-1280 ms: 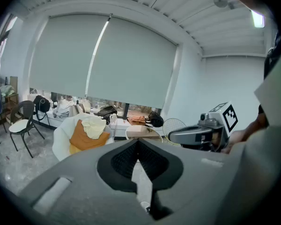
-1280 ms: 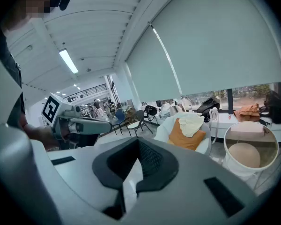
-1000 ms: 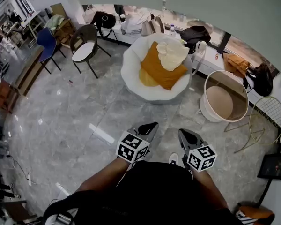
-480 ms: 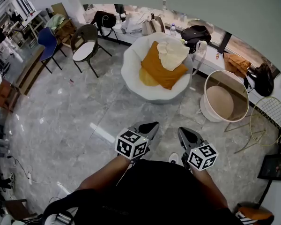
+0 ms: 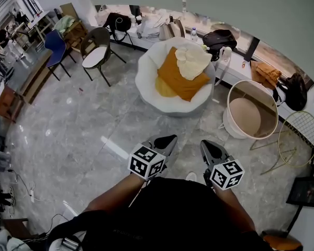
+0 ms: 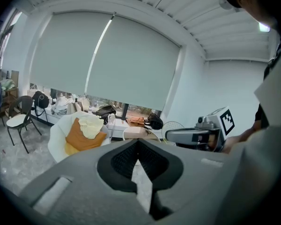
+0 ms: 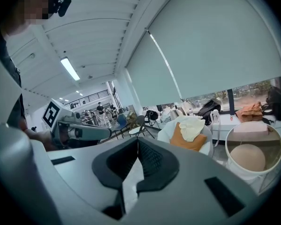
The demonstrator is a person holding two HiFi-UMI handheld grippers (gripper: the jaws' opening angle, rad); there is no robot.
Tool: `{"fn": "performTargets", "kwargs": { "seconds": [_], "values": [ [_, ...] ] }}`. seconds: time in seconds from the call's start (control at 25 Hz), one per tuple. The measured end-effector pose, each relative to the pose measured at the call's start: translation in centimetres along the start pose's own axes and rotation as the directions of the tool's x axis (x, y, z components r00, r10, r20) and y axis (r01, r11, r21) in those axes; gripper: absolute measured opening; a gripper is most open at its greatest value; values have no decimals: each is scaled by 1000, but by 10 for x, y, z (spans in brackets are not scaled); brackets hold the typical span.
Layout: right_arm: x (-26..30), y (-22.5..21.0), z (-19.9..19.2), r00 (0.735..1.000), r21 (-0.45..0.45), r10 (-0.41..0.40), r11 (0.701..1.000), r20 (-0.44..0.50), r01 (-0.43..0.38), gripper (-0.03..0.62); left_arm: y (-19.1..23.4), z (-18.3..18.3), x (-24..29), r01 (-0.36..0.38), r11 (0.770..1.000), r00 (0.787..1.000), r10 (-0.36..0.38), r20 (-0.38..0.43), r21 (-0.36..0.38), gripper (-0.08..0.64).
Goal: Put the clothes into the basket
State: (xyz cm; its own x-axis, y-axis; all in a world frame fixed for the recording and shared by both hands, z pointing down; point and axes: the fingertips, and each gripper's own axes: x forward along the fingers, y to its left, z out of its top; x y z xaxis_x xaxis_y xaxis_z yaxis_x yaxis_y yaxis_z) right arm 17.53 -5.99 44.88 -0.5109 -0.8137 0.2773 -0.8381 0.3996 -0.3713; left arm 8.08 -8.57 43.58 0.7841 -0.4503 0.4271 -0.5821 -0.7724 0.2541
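Both grippers are empty. The left gripper (image 5: 169,139) has its jaws pressed together with nothing between them, and the right gripper (image 5: 205,145) is the same, fully closed on nothing. Both are held low in front of the person's torso, side by side and apart from each other, tips pointing out over the grey marble floor (image 5: 78,124). The clothes aren't in the basket yet. The orange garment (image 5: 179,78) lies spread in the seat of the white armchair (image 5: 145,72) ahead, and the cream garment (image 5: 192,60) lies on top of its upper edge, touching it. The basket (image 5: 231,125) is on the floor to the right of the armchair, near it but not touching. It's white and round, tilted so the opening faces the camera, with only the beige bottom showing inside. A wire-mesh frame (image 5: 298,130) sits just right of the basket. A dark chair with a white seat (image 5: 96,54) and a blue chair (image 5: 54,45) are well off to the left. Both grippers are well short of the armchair.
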Motion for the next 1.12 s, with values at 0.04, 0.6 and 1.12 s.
{"fn": "performTargets", "kwargs": {
  "seconds": [0.04, 0.6, 1.12],
  "values": [
    [-3, -5, 2, 1000, -1, 0, 1000, 1, 0, 15, -3, 2, 4, -1, 1000, 1000, 1, 1, 4, 0],
    [-35, -68, 14, 999, -14, 45, 999, -28, -45, 15, -41, 12, 65, -71, 997, 997, 71, -2, -4, 0],
    [-54, -108, 10, 996, 28, 76, 997, -41, -75, 15, -65, 12, 97, -115, 993, 992, 115, -46, -2, 0]
  ]
}}
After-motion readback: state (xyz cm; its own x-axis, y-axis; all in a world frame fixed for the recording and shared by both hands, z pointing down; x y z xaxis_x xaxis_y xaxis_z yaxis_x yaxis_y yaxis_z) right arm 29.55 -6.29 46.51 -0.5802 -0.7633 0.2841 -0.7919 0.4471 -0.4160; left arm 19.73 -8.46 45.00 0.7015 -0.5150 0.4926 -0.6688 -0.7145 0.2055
